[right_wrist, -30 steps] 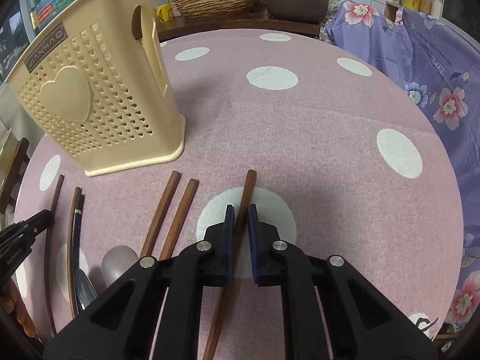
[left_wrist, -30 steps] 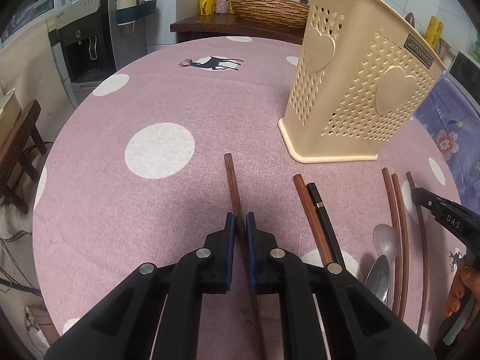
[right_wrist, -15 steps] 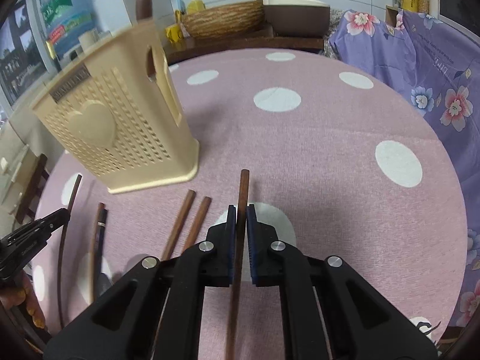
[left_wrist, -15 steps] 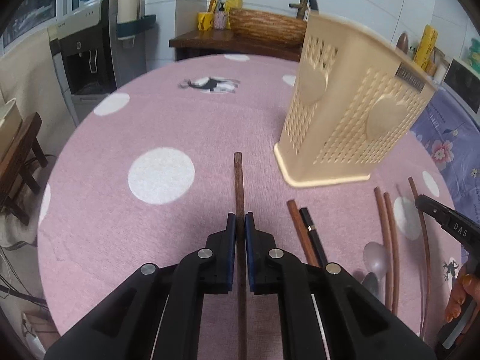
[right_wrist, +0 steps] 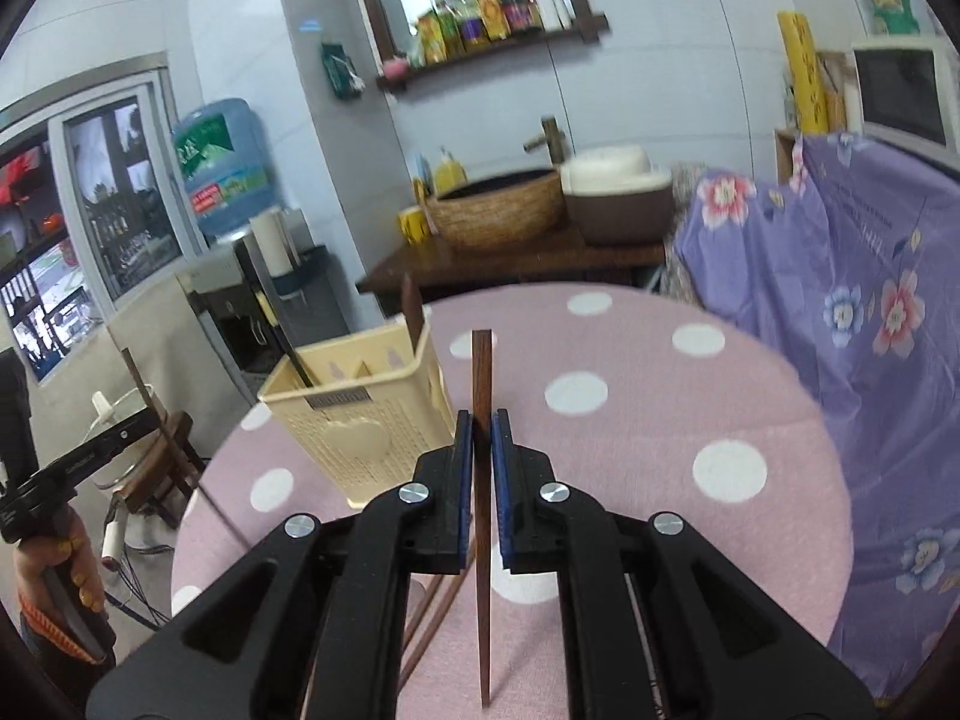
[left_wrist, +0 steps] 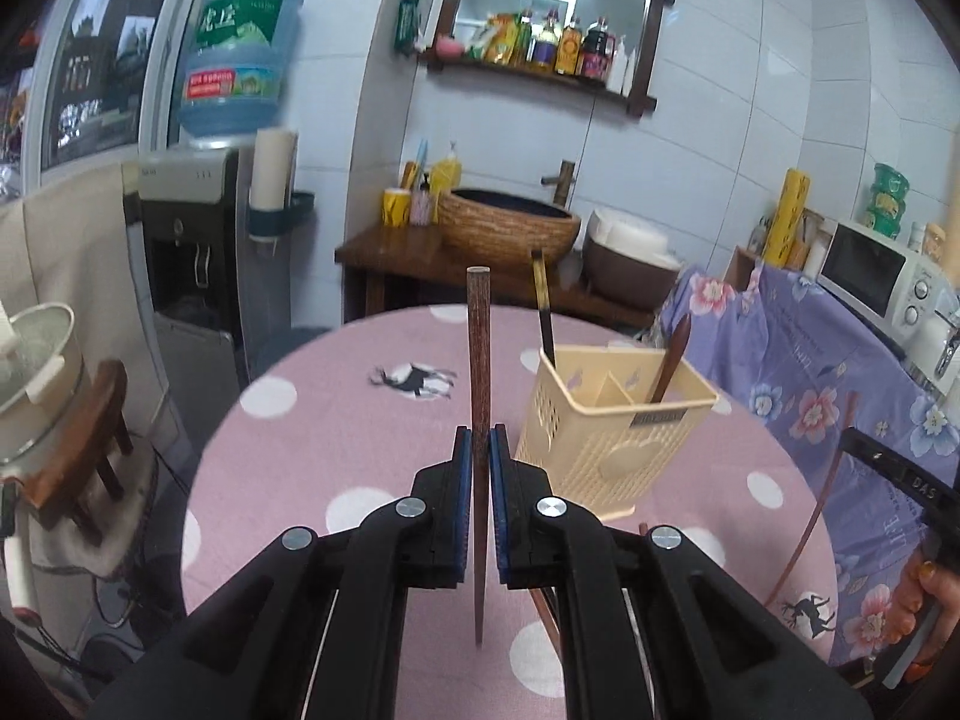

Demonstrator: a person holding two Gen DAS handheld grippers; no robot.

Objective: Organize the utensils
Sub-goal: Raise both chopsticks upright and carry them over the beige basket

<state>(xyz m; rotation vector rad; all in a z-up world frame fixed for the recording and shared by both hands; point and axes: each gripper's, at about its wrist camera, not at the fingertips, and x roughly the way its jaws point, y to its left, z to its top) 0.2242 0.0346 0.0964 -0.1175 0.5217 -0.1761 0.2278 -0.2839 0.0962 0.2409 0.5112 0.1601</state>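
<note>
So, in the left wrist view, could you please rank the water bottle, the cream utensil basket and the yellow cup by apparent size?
1. Cream utensil basket and water bottle: similar; the basket is nearer, so I cannot rank them.
2. Yellow cup: clearly smallest, though farthest away.

Home kitchen and eating room. Round table (left_wrist: pixel 336 456) with pink spotty cloth, water cooler (left_wrist: pixel 192 252), microwave (left_wrist: pixel 870 276), sauce bottles on wall shelf (left_wrist: pixel 540 69), basket sink (left_wrist: pixel 510 228) with tap.
</note>
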